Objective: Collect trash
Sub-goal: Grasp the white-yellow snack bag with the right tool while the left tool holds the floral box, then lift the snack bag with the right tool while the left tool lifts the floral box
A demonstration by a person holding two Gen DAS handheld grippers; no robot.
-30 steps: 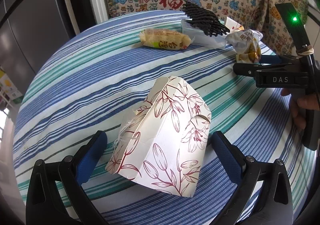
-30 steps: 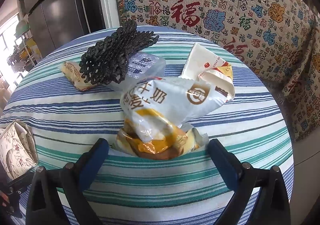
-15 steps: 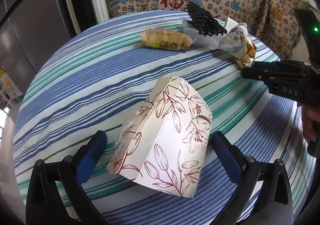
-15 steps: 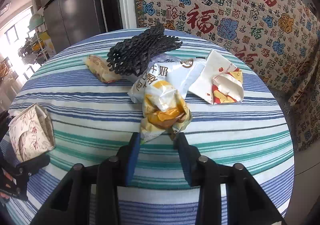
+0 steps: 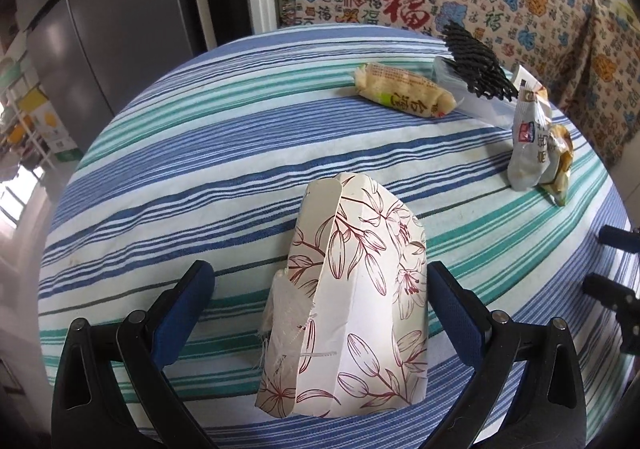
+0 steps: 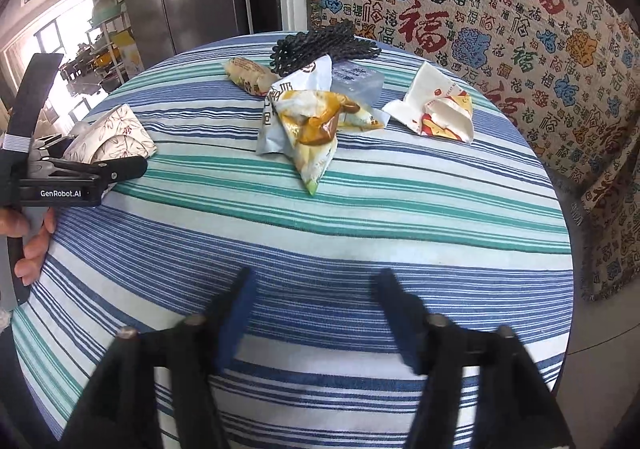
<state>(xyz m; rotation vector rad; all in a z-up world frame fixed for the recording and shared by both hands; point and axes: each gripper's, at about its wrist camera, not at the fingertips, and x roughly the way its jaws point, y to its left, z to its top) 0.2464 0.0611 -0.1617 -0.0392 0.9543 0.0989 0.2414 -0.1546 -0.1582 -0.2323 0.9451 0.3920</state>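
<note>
A crumpled white paper box with red flower print (image 5: 352, 301) stands on the striped round table (image 5: 200, 153), between the open fingers of my left gripper (image 5: 320, 289); it also shows in the right wrist view (image 6: 112, 137). My right gripper (image 6: 316, 305) is open and empty, well back from the pile. The yellow-and-white snack bags (image 6: 312, 121) lie mid-table, also seen from the left wrist (image 5: 536, 153). A yellow wrapped bun (image 5: 404, 95), a black mesh piece (image 6: 320, 45) on a clear plastic box (image 6: 358, 79), and a red-white paper wrapper (image 6: 436, 113) lie behind.
A sofa with a patterned throw (image 6: 500, 9) stands behind and right of the table. A grey fridge (image 5: 100, 29) is at the back left. The table edge (image 6: 568, 249) drops off at the right.
My right gripper closed on the snack bags, dragged them toward the near side, then opened and pulled back. The left gripper stayed around the paper box, which now looks more upright.
</note>
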